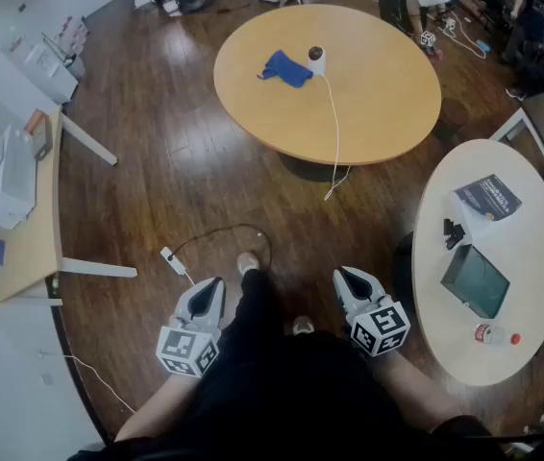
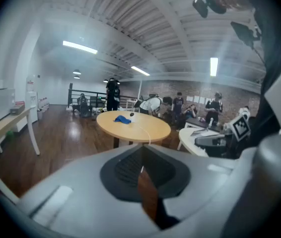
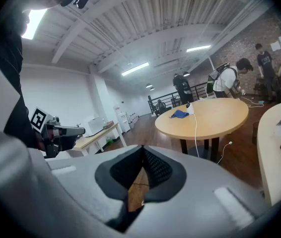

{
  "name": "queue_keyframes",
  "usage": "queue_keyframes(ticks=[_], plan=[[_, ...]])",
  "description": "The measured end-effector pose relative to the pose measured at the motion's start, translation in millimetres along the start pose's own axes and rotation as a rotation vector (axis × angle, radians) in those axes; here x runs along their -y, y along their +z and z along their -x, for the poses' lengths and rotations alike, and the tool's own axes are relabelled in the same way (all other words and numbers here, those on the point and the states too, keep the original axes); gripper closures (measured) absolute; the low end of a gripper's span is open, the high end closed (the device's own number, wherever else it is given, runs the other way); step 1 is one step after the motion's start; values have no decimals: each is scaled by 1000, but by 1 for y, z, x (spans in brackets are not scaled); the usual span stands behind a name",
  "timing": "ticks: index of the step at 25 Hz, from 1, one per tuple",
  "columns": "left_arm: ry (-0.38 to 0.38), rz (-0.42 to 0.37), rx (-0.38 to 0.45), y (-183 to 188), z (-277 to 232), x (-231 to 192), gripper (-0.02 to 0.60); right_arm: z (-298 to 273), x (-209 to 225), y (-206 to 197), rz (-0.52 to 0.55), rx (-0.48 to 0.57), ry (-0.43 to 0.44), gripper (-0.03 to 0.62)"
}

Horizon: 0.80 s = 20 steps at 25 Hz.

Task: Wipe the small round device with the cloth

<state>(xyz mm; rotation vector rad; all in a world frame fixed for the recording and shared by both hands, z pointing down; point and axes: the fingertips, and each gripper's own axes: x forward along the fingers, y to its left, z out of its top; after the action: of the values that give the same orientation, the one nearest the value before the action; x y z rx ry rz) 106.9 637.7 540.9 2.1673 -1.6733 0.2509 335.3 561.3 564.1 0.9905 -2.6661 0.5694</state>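
We hold left gripper [image 1: 214, 286] and right gripper [image 1: 344, 277] closed, empty, low by our legs.
The small round device [image 1: 316, 59] sits on the round table [image 1: 378, 113] well ahead of us, blue cloth [image 1: 285, 68] just beside it, leftward in head view; its white cable [image 1: 335, 133] runs off the table edge.

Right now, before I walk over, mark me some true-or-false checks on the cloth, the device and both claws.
1. The crumpled blue cloth lies on the round wooden table. True.
2. The small round white device stands on the white oval table. False: it is on the round wooden table, next to the cloth.
3. The left claw grips the cloth. False: it is shut on nothing, well short of the table.
4. The right claw is shut and empty. True.
5. The device's white cable runs off the table's near edge. True.
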Motion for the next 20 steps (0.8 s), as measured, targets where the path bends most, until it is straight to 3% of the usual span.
queue_keyframes(ticks=[9,12,20], plan=[[-67,4,64,63,-87,-101,578,-103,0,53,77,-8,-21,592],[-45,0,74,78,-111,-150,578,-156,-3,76,89,-1,-25,592],[-42,-26,44,102,-135,-243,578,-264,-34,119,104,-10,67,592]])
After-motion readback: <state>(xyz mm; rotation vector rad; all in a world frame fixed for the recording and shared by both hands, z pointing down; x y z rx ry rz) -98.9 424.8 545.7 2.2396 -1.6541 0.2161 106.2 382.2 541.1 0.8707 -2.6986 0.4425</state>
